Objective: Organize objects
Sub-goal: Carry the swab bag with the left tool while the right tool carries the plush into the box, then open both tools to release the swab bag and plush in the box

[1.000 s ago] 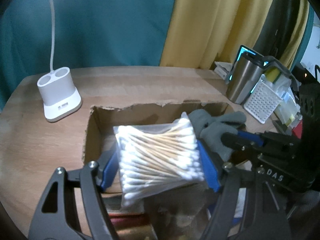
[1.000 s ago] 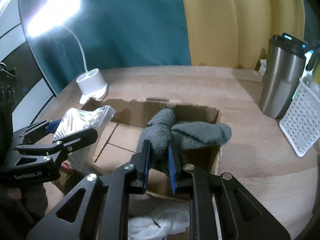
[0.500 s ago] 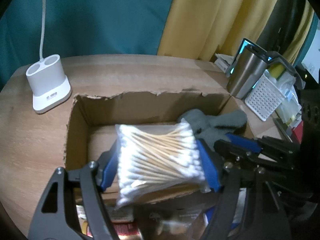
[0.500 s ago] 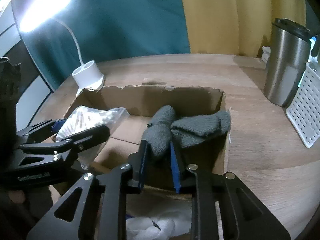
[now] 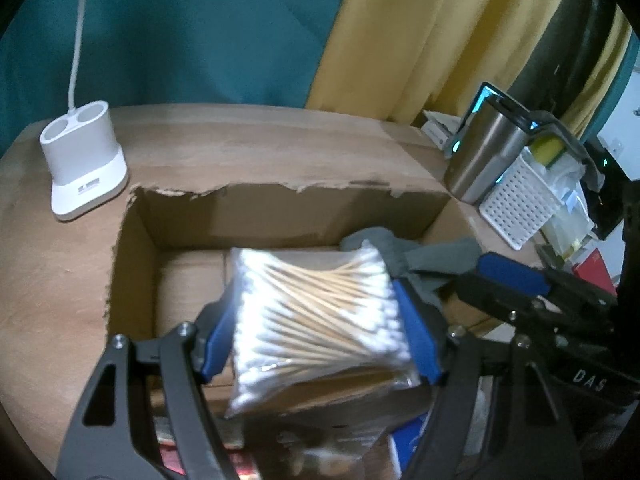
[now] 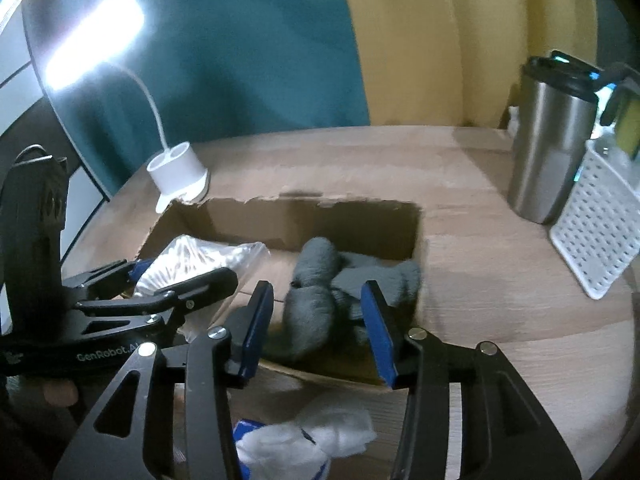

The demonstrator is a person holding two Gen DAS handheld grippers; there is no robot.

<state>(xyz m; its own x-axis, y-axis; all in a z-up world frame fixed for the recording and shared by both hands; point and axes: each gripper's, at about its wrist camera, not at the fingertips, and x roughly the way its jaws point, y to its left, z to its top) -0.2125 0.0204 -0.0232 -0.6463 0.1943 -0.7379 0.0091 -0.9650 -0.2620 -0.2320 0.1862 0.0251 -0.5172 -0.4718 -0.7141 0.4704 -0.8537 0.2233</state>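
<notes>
Left claw [image 5: 320,336] grips a bag of cotton swabs [image 5: 316,320] over the near part of the cardboard box [image 5: 132,264]. Right claw [image 6: 316,332] has just been opening; its jaws stand apart around the gray socks [image 6: 320,292], which lie in the box's right end on the surface [image 6: 500,280].

Brown box [image 6: 224,220], grey sock [image 6: 316,280], white-tipped tan swabs [image 5: 316,312], black grippers with blue pads [image 6: 380,328], white lamp base [image 5: 80,160], steel tumbler [image 6: 552,152], white perforated basket [image 6: 596,236], teal and yellow curtains [image 5: 400,40].
</notes>
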